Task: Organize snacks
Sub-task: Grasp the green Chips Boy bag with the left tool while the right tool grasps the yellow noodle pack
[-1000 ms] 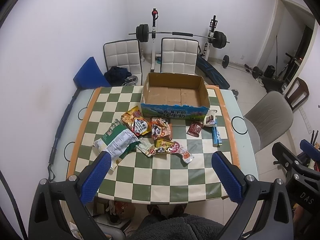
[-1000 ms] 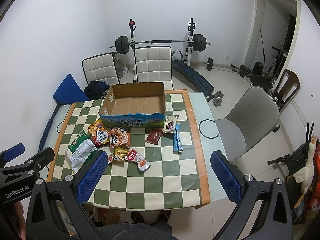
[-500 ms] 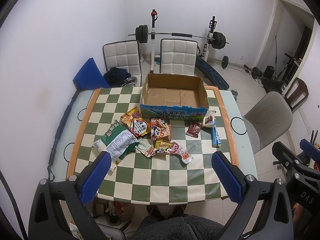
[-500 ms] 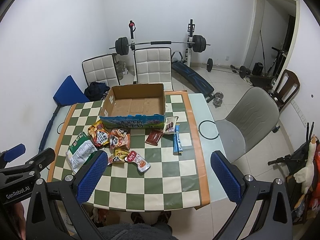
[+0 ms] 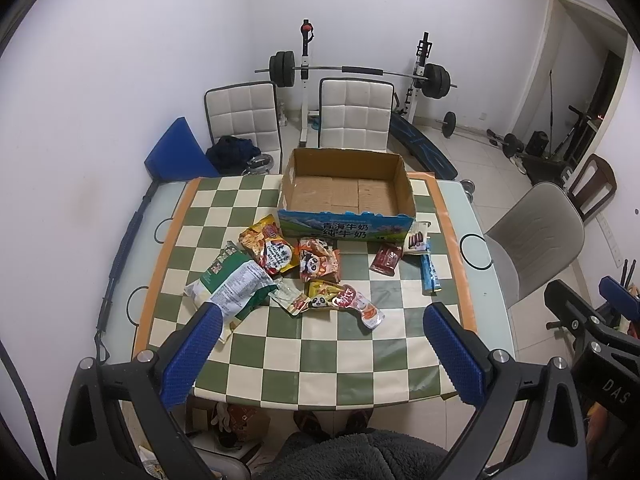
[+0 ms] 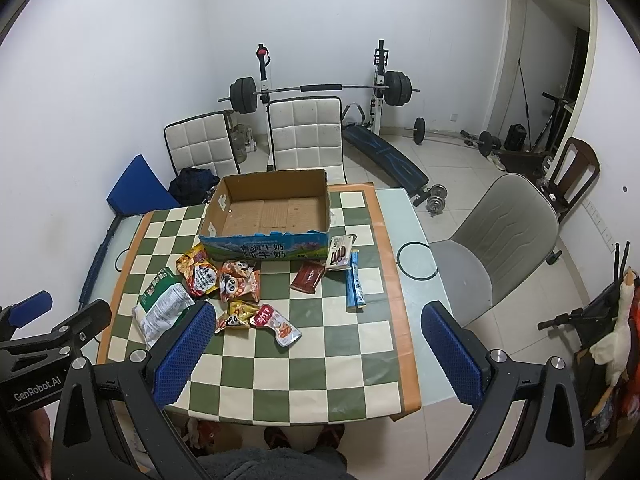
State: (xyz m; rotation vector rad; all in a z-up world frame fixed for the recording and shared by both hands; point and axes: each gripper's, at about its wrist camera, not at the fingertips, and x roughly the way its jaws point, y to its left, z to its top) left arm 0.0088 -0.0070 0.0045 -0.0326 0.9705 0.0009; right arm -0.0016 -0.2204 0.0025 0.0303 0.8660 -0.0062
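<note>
On the blue front wall of the cardboard box point(image 5: 346, 230) I read two lines of white Chinese characters, 青海牛奶 above 纯牛奶. My left gripper's point(image 6: 36, 376) black body, seen from my right camera, carries "GenRobot.AI" in white. My right gripper point(image 5: 612, 384), seen from my left camera, shows the letters "DAS", cut off at the picture's edge. The white wafer packet point(image 6: 340, 252) beside the box has a short brand word beginning "Fr", too small to finish. Print on the other snack packets is too small for me to read.
</note>
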